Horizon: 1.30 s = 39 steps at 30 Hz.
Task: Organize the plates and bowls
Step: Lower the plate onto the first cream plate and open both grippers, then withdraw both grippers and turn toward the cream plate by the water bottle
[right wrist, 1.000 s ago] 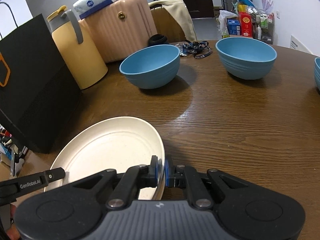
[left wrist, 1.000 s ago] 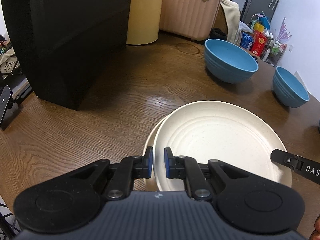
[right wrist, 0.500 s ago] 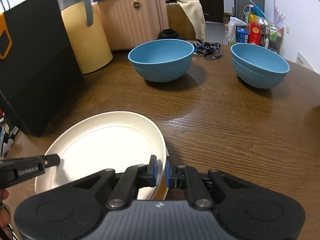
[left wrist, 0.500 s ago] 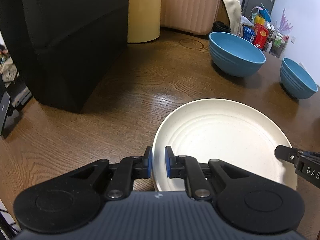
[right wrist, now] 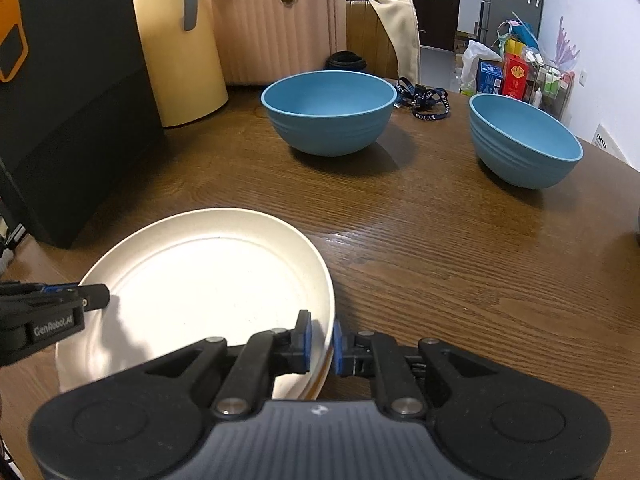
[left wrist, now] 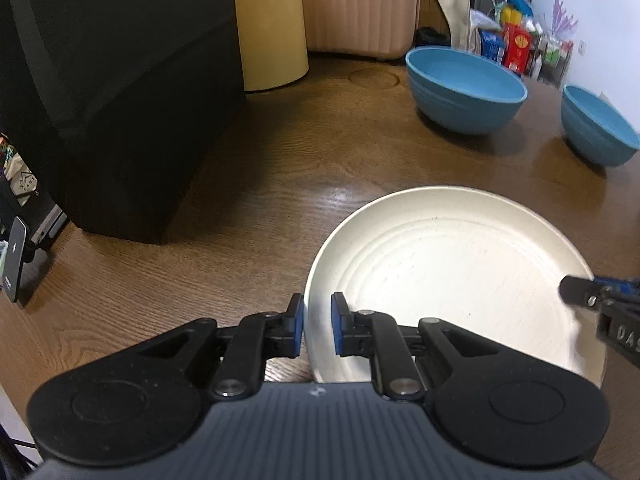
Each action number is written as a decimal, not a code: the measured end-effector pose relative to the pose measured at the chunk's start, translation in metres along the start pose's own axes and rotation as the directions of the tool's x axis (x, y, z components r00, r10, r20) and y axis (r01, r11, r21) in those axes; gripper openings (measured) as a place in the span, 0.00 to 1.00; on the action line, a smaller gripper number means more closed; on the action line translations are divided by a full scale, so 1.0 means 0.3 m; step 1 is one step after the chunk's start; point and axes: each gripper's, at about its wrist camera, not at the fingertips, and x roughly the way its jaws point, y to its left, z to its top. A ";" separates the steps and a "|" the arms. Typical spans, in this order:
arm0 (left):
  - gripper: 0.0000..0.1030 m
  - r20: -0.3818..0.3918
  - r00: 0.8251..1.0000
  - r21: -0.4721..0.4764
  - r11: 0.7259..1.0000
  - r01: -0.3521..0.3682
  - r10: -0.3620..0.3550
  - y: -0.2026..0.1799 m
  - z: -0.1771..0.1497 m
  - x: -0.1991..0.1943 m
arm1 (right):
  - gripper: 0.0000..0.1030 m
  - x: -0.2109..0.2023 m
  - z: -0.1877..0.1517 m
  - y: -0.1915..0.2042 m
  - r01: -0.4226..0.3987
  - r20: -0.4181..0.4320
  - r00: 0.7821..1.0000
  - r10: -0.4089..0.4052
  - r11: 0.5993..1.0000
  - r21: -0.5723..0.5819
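A cream plate (left wrist: pixel 448 272) lies low over the brown wooden table (left wrist: pixel 280 168), held at two opposite edges. My left gripper (left wrist: pixel 317 322) is shut on its near-left rim. My right gripper (right wrist: pixel 320 338) is shut on its right rim, where the edge of a second plate shows just beneath. Each gripper's tip also shows in the other's view, the right gripper (left wrist: pixel 592 296) and the left gripper (right wrist: pixel 80 298). Two blue bowls stand farther back, upright and apart: the nearer bowl (right wrist: pixel 328 112) and the one to the right (right wrist: pixel 524 140), also seen as bowl (left wrist: pixel 466 92) and bowl (left wrist: pixel 596 128).
A tall black bag (left wrist: pixel 120 100) stands close on the left. Behind it are a yellow jug (right wrist: pixel 176 52) and a pink suitcase (right wrist: pixel 276 24). A dark lanyard (right wrist: pixel 424 100) lies between the bowls. A phone (left wrist: pixel 14 264) leans at the table's left edge.
The held plate has gone from tilted to level and now covers the lower plate, whose left edge peeked out before. Both grippers rolled with it and stayed clamped on the rim.
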 end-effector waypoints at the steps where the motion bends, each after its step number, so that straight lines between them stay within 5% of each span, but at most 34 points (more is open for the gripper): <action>1: 0.13 0.001 1.000 0.012 1.000 -0.009 0.009 -0.006 -0.003 0.002 | 0.10 0.000 -0.001 0.002 0.003 -0.002 1.000 -0.003 1.000 -0.006; 9: 0.13 0.003 1.000 0.037 0.999 -0.018 0.017 -0.008 -0.005 -0.002 | 0.10 0.011 -0.009 0.001 0.016 -0.027 1.000 -0.017 1.000 -0.012; 14: 0.20 0.012 1.000 0.023 1.000 -0.017 0.016 0.014 0.001 -0.017 | 0.27 0.011 -0.008 -0.005 0.006 -0.046 0.999 -0.005 1.000 0.008; 16: 0.51 0.022 1.000 0.010 1.000 -0.017 0.017 0.033 0.007 -0.032 | 0.41 0.004 -0.010 -0.012 0.000 -0.050 0.999 0.002 1.000 0.022; 19: 0.77 0.048 0.999 0.001 1.000 -0.012 0.012 0.063 0.009 -0.068 | 0.65 -0.021 -0.013 -0.026 -0.017 -0.051 0.999 0.019 0.999 0.044; 21: 0.87 0.058 0.998 -0.002 1.000 0.005 -0.005 0.083 0.007 -0.090 | 0.83 -0.045 -0.013 -0.037 -0.030 -0.054 0.998 0.034 0.998 0.063; 24: 1.00 0.055 0.998 -0.013 0.999 0.038 -0.037 0.106 0.003 -0.119 | 0.98 -0.077 -0.013 -0.051 -0.042 -0.052 0.998 0.047 0.996 0.084; 39: 1.00 0.038 0.978 -0.054 0.977 0.207 -0.205 0.097 -0.066 -0.245 | 1.00 -0.278 -0.105 -0.127 0.017 -0.028 1.000 -0.012 0.980 0.196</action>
